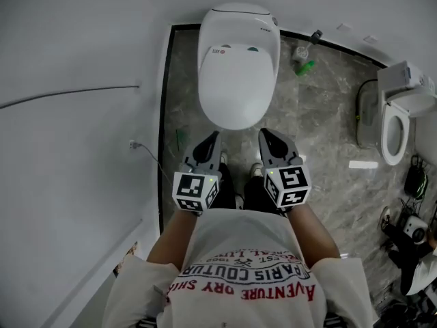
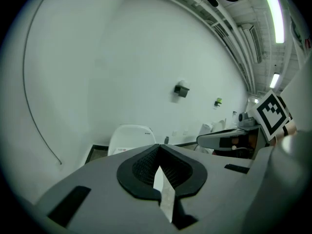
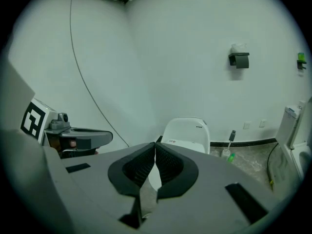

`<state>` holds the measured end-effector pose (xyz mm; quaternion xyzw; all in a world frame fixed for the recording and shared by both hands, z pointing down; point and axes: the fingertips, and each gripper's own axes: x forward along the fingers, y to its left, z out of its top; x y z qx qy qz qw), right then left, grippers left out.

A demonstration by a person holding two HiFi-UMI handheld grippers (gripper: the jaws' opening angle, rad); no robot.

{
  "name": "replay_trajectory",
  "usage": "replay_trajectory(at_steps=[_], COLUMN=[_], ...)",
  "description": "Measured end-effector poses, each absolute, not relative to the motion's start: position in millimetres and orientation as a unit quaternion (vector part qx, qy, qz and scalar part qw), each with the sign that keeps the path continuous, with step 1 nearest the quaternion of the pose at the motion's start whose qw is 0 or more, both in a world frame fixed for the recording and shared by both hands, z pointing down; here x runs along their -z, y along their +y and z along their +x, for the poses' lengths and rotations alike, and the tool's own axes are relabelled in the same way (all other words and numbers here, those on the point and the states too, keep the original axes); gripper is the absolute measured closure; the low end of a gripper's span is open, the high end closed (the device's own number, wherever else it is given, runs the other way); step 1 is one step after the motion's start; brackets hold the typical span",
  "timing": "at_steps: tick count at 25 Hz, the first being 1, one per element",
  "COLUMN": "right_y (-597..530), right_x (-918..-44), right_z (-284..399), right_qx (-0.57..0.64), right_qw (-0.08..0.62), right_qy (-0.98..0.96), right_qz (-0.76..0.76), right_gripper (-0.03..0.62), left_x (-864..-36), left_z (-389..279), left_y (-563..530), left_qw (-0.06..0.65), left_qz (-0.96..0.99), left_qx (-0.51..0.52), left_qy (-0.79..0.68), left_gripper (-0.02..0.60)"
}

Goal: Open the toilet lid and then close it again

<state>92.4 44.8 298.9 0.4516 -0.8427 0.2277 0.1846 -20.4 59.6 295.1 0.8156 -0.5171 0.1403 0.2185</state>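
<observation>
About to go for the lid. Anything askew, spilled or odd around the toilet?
Nothing looks spilled or damaged. The toilet lid is shut and sits square. Only oddities: a small green bottle left on the floor beside it, and a second toilet standing by itself at the right.

White oval toilet lid (image 1: 237,80): print too small to read.
Dark floor clutter (image 1: 413,234): cut by right edge, unidentifiable.
</observation>
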Motion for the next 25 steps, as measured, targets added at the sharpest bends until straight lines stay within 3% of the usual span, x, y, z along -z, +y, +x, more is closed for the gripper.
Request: replay_trajectory(at_steps=[9, 25], right_y=[13, 11], right_x=[-360, -522], right_z=[60, 43], right_qx=[-0.248, -0.209], right_qw=[0.187, 0.269], right_qy=[-0.804, -0.811], right_qz=[0.507, 0.476], right_gripper=[0.579, 0.579], left_x=[-359, -512], left_z=[-53, -56], left_y=[12, 11], left_qw=[0.222, 0.164], left_qz=[0.852, 0.875], left_qx=[-0.173, -0.229], left_qy=[-0.442, -0.393], left_gripper=[0.574, 0.574])
